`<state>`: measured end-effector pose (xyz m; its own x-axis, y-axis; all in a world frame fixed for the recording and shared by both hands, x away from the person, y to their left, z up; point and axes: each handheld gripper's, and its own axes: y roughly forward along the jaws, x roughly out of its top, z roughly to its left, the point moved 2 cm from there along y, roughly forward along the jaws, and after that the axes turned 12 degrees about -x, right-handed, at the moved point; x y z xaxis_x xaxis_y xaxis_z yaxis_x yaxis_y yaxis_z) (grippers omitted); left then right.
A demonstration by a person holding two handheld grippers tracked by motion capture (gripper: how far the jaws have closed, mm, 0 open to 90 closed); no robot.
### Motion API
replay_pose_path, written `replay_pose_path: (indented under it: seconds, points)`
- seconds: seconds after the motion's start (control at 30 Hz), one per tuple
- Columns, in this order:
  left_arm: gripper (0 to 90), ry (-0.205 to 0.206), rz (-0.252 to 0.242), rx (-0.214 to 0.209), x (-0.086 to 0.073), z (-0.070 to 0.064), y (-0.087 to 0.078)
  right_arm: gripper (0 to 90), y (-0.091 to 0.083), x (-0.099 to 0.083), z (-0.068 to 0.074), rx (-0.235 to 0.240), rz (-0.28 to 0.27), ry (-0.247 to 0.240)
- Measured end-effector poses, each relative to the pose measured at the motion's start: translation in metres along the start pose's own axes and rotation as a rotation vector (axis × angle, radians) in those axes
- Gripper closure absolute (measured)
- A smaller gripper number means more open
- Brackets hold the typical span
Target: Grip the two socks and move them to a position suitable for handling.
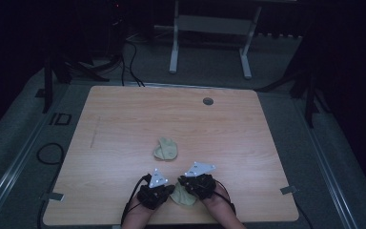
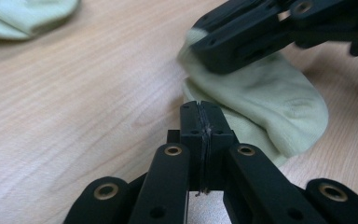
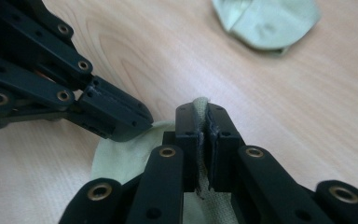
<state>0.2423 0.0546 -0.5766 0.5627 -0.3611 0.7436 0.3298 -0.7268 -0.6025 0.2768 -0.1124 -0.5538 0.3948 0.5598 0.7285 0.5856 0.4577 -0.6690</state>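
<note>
Tool work comes first: the right tool (image 3: 204, 122) pinches an edge of the near sock (image 2: 279, 112), fabric caught between its jaws, while the left tool (image 2: 200, 122) sits pressed together just beside that sock, seemingly on a thin edge of it. Both rest low on the counter (image 1: 124, 124). A second sock (image 1: 166, 148) lies beyond the tips. Judging from this, lift slowly and keep both grips level so the cloth does not slip.

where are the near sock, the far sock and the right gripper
near sock (image 2: 279, 107), left gripper view, its bare middle
far sock (image 1: 166, 149), high view, its middle
right gripper (image 3: 204, 116), right gripper view, between its fingertips
</note>
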Motion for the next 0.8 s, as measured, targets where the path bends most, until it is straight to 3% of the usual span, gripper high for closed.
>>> replay_pose_path:
  seconds: [0.37, 0.57, 0.8]
  points:
    - [89.2, 0.03, -0.085, 0.04, 0.01, -0.016, -0.026, 85.0, -0.049, 0.005, -0.02, -0.031, -0.081, 0.051]
    - [89.2, 0.006, -0.095, 0.05, 0.006, -0.018, -0.035, 84.9, -0.07, -0.003, -0.037, -0.058, -0.087, 0.096]
    - [89.1, -0.042, -0.089, 0.094, -0.007, -0.01, -0.033, 84.8, -0.059, -0.028, -0.048, -0.07, -0.019, 0.134]
